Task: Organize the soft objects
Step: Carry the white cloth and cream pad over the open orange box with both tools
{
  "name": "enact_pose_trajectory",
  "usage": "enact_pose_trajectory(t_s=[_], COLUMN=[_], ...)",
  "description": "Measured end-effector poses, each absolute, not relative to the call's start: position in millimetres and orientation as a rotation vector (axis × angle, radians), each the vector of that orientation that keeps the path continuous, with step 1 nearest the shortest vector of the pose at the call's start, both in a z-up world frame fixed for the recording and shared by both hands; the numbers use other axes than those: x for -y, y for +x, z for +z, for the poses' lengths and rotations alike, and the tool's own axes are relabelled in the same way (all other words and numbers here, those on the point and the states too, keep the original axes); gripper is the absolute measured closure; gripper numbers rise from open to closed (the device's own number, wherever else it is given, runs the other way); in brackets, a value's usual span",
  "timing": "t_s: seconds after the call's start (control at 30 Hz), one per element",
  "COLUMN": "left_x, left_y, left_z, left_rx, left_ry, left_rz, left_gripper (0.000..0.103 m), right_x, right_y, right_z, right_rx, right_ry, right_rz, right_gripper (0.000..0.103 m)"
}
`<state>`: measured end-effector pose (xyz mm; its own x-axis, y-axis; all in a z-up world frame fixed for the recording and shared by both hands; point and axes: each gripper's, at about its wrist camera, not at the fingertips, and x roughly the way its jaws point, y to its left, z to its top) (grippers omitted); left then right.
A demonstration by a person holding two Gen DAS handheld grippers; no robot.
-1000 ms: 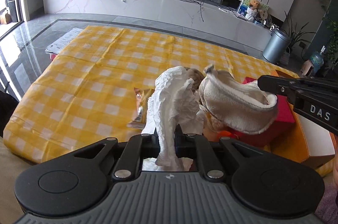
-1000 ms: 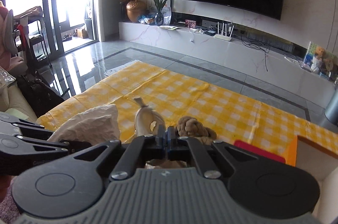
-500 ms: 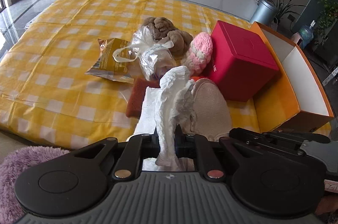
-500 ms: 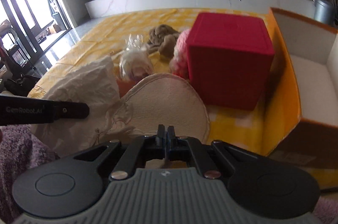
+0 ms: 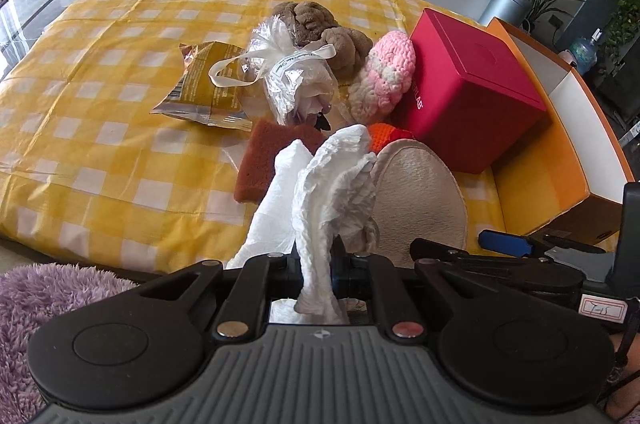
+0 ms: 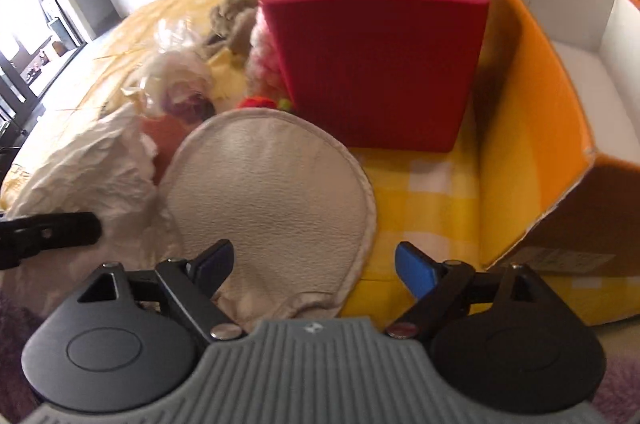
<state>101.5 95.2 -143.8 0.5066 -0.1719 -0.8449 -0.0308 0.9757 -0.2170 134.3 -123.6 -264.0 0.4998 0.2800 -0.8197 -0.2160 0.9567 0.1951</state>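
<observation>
The yellow checked cloth point(image 5: 100, 128) covers the surface and carries everything. At its right edge lies an open orange box point(image 6: 532, 128) with a white lining, likely the place for the soft things, and just beside it stands a red cube box point(image 6: 376, 56). In front of the cube lies the beige pad point(image 6: 272, 192), flat on the cloth with its near edge between the spread fingers of the right tool point(image 6: 312, 268); those jaws have just been opening and no longer press on the pad, so it looks released. The left tool point(image 5: 316, 260) is clamped on the white crumpled tissue point(image 5: 332, 192), which stands up from its tips beside the pad. To do this step well, I would draw the right tool straight back so neither blue pad point(image 6: 416, 274) snags the beige rim, and keep the tissue clear of the brown sponge point(image 5: 272, 156) behind it.
</observation>
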Motion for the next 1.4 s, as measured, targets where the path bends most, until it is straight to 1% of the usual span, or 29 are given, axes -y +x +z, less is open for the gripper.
enact_pose_trajectory(t_s=[0.03,0.1,0.13,0.23,0.27,0.33,0.37,0.4,0.5,0.93,1.23,1.4], left_x=[-95.7,-96.4,-96.6,-95.9,-95.2,-93.9,-93.8,-93.8,-95.5,-90.1,-40.3,2.4], left_y=[101.8,101.8,102.2,102.7,102.6,102.0,101.7,101.3,98.2,70.7,69.8,87.4], left_z=[-144.4,-144.8,-145.1,-145.8,-146.1,-146.4,-146.4,-146.1,-142.1,-86.7,-35.4,-17.7], left_rx=[-1.039,-1.041,-1.042,-1.044,-1.044,-1.042,-1.041,-1.039,-1.025,-0.877,-0.769,-0.737], left_ry=[-0.218,-0.221,-0.221,-0.220,-0.218,-0.218,-0.218,-0.218,-0.217,-0.200,-0.162,-0.137], left_rz=[-0.086,-0.086,-0.086,-0.088,-0.088,-0.087,-0.086,-0.084,-0.075,-0.043,-0.168,-0.285], left_gripper=[0.092,0.092,0.092,0.092,0.092,0.092,0.092,0.092,0.092,0.092,0.092,0.092], right_x=[122.7,119.9,117.0,107.8,106.8,105.1,104.4,103.8,101.3,130.9,191.6,235.1], right_y=[135.6,136.5,135.6,129.7,128.6,126.2,124.8,123.7,114.8,74.2,51.3,52.5], right_z=[-266.6,-270.6,-271.3,-270.9,-270.6,-269.1,-268.4,-267.7,-260.1,-184.8,-134.1,-109.5], right_rx=[-1.008,-1.008,-1.008,-0.982,-0.977,-0.967,-0.965,-0.968,-0.950,-0.749,-0.604,-0.552], right_ry=[0.077,0.076,0.062,-0.017,-0.025,-0.039,-0.040,-0.029,-0.061,0.047,0.117,0.074], right_rz=[0.304,0.328,0.333,0.326,0.330,0.342,0.355,0.373,0.382,0.403,0.325,0.242], right_gripper=[0.018,0.026,0.027,0.042,0.053,0.067,0.082,0.091,0.094,0.095,0.095,0.095])
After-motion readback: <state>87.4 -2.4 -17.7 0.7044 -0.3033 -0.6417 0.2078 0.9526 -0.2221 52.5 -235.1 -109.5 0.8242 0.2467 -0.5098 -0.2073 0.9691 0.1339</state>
